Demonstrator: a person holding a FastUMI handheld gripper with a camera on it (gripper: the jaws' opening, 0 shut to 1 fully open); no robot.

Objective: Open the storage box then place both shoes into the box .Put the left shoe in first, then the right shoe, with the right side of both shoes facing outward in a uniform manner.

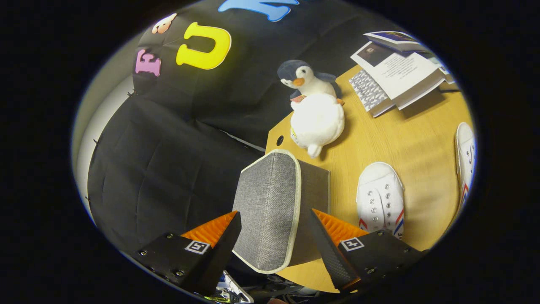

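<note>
A grey fabric storage box [270,207] with a pale trimmed lid stands at the corner of the wooden table [405,139], its lid down. My gripper [275,215] is open, its two fingers spread to either side of the lid's near end; I cannot tell whether they touch it. To the right of the box, beyond my right finger, a white sneaker [379,196] with red and blue stripes lies on the table. A second white sneaker [465,158] lies farther right at the table's edge.
A plush penguin [315,114] sits on the table just beyond the box. Open books [396,71] are stacked at the table's far side. The black cloth wall hangs left of the table, past its edge.
</note>
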